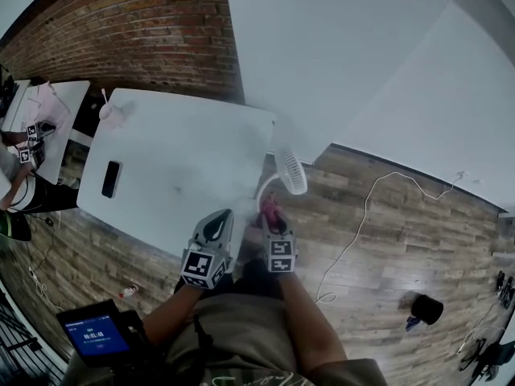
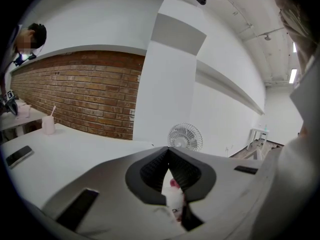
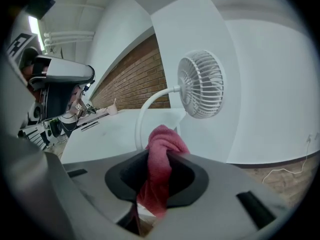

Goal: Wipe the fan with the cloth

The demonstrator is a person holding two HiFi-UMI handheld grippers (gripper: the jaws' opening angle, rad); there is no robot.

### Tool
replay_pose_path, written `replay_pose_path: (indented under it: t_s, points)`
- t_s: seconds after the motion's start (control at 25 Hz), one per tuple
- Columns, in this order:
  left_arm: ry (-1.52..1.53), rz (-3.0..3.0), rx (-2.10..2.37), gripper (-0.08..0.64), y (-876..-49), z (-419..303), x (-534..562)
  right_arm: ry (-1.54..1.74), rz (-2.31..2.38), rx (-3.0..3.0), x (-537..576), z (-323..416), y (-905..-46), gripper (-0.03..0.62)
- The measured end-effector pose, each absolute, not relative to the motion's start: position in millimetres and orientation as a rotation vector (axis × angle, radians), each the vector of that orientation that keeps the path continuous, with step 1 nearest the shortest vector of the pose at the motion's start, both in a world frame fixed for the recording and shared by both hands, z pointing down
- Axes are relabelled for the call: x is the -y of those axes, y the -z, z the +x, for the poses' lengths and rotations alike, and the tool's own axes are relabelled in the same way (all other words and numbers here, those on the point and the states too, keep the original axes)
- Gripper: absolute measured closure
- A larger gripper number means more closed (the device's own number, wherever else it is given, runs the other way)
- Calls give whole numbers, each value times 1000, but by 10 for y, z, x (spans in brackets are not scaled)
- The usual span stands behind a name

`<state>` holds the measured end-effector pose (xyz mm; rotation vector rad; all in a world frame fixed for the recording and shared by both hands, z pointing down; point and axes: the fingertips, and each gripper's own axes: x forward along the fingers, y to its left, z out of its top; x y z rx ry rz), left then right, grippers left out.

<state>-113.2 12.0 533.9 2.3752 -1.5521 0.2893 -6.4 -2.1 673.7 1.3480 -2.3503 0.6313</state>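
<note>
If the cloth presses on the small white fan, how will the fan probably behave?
The small white plastic fan looks light, so it may slide or tip. Its thin curved neck probably bends back under the soft pink cloth.

Cloth [image 3: 160, 154] pink, fuzzy terry; fan [image 3: 201, 84] white plastic, probably; table [image 1: 185, 159] smooth matt; floor [image 1: 402, 248] wood-grain.

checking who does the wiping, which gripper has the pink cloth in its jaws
The right gripper: its jaws pinch a pink cloth that sticks up toward the fan. The left gripper has its jaws together with no cloth.
</note>
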Motion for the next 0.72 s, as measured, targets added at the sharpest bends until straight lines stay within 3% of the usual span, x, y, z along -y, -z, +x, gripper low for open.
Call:
replay_pose_path:
  t_s: [0.72]
  points:
    - [-303, 2340, 1526, 538, -5417, -1099, -180, -620, 1336, 2331, -22, 39, -6789, 477]
